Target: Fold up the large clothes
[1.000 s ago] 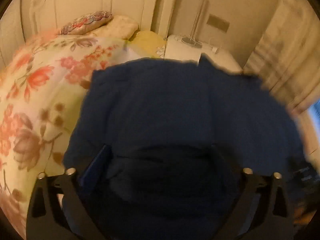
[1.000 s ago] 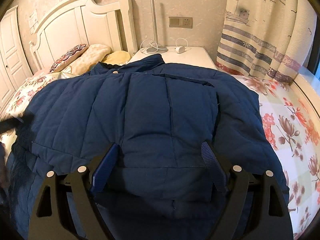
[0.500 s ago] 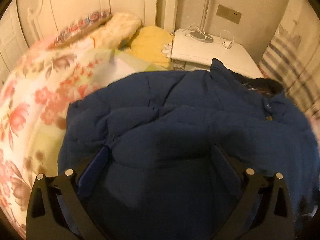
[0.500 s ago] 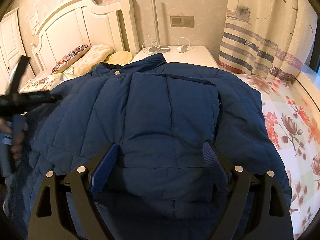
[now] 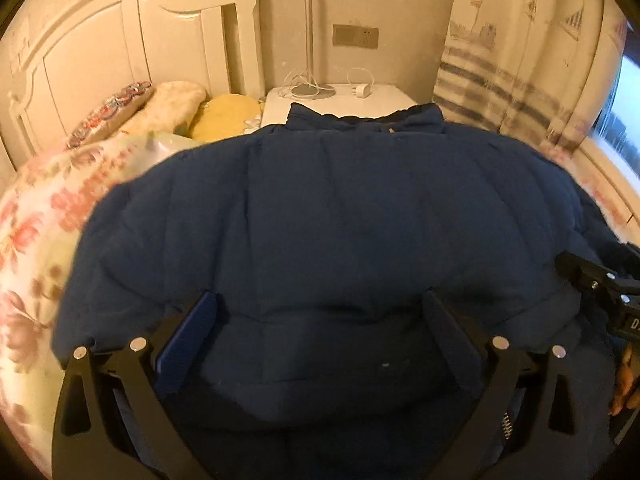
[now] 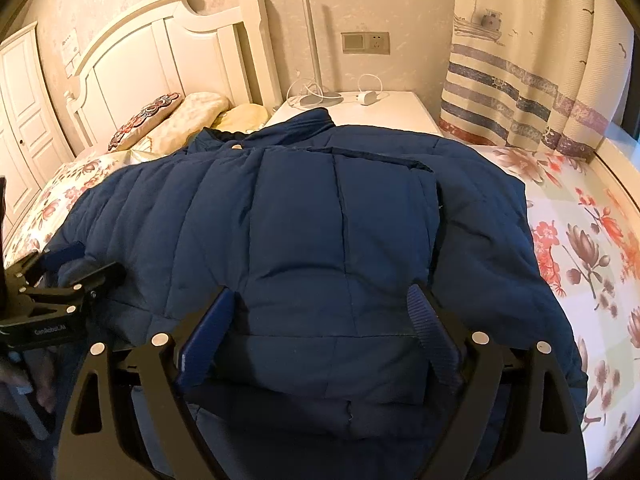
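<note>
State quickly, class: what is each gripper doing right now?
Left gripper: open, jaws spread around the blue jacket.
Right gripper: open, jaws spread around the jacket's hem.

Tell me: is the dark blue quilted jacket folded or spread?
Partly folded: dark blue quilted jacket has one panel lying over its body on the floral bedspread.

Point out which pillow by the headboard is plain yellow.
The yellow pillow, nearest the nightstand; the cream pillow and the embroidered pillow lie further left.
</note>
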`<state>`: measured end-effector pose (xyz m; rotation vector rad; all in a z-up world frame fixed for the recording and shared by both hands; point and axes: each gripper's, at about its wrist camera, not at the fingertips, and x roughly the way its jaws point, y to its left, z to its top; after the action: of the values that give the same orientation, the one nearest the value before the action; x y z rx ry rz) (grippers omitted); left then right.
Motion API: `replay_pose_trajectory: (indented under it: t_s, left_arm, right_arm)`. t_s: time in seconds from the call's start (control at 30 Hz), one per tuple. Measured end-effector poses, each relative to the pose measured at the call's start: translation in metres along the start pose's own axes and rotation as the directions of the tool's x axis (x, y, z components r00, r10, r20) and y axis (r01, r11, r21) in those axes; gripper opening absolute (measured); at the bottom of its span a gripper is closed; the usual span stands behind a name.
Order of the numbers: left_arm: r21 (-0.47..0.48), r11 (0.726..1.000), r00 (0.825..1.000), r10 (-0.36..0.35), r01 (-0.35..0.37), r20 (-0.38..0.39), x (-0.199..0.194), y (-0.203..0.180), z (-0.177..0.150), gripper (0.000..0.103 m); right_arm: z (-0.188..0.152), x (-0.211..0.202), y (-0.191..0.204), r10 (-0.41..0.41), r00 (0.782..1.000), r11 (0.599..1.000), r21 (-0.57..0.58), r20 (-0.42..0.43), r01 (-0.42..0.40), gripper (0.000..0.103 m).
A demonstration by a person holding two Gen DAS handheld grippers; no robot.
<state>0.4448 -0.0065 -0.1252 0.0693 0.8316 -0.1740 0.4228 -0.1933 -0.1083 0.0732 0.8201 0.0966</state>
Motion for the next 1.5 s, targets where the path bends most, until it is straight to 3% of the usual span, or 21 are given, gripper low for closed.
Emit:
replay_pose_trajectory:
  t_s: [0.13,0.4,0.6,0.67,0.73,0.77,0.8,1.0,1.07,1.17,1.23,1.3,1.37,1.43,1.5]
  left_arm:
    - [0.032,0.999,0.999,0.041,-0.041,-0.001,0.002,-0.008,-0.003,0.101]
    - [0.023,0.999,1.000,0.028,-0.028,-0.005,0.004,-0.004,0.000,0.101]
    - [0.023,0.999,1.000,0.028,-0.028,-0.007,0.004,-0.003,0.001,0.101]
    - [0.022,0.999,1.000,0.028,-0.028,-0.006,0.004,-0.003,0.001,0.101]
    - [0.021,0.999,1.000,0.027,-0.026,-0.006,0.004,-0.003,0.001,0.101]
    - [0.020,0.999,1.000,0.025,-0.025,-0.006,0.004,-0.003,0.001,0.101]
    - [0.019,1.000,1.000,0.023,-0.023,-0.005,0.004,-0.003,0.001,0.101]
    - [0.015,1.000,1.000,0.018,-0.017,-0.011,0.006,-0.001,0.002,0.101]
    - [0.013,1.000,1.000,0.015,-0.015,-0.012,0.006,-0.001,0.001,0.101]
    - [0.014,1.000,1.000,0.017,-0.017,-0.012,0.006,-0.001,0.001,0.101]
    - [0.014,1.000,1.000,0.017,-0.017,-0.015,0.007,0.001,0.001,0.101]
    - [0.012,1.000,1.000,0.016,-0.016,-0.016,0.008,0.001,0.001,0.101]
    - [0.010,1.000,1.000,0.014,-0.014,-0.017,0.008,0.001,0.000,0.101]
    - [0.011,1.000,1.000,0.016,-0.016,-0.019,0.009,0.000,0.000,0.101]
    - [0.020,0.999,0.999,0.028,-0.028,-0.023,0.009,-0.001,0.000,0.101]
  right_arm:
    - [0.000,0.000,0.002,-0.016,1.000,1.000,-0.012,0.000,0.016,0.086]
    - [0.000,-0.008,0.013,-0.100,0.994,0.993,-0.051,0.032,0.102,0.086]
    - [0.038,-0.034,0.028,-0.092,0.982,0.993,-0.056,0.167,0.102,0.086]
    - [0.056,-0.018,0.027,-0.117,0.983,0.990,-0.056,0.143,0.126,0.086]
    - [0.058,0.017,0.022,-0.163,0.986,0.983,-0.075,0.041,0.166,0.088]
    - [0.054,0.035,0.018,-0.158,0.987,0.985,-0.077,-0.025,0.156,0.089]
    - [0.047,0.048,0.012,-0.122,0.992,0.991,-0.066,-0.031,0.120,0.091]
    - [0.043,0.047,0.010,-0.120,0.993,0.991,-0.061,-0.012,0.119,0.092]
    - [0.044,0.047,0.003,-0.062,0.998,0.998,-0.032,-0.025,0.062,0.095]
    - [0.051,0.026,0.002,-0.042,0.995,0.999,-0.021,-0.087,0.040,0.094]
    - [0.045,-0.013,0.004,0.013,1.000,1.000,0.022,-0.006,-0.012,0.094]
    - [0.033,-0.043,0.009,0.004,0.998,1.000,-0.016,0.059,-0.003,0.094]
    - [0.016,-0.045,0.016,-0.037,0.999,0.995,-0.090,0.021,0.039,0.094]
    - [-0.010,-0.012,0.018,-0.112,0.984,0.980,-0.181,-0.139,0.086,0.094]
    - [-0.021,-0.008,0.006,-0.062,0.990,0.991,-0.128,-0.130,0.045,0.096]
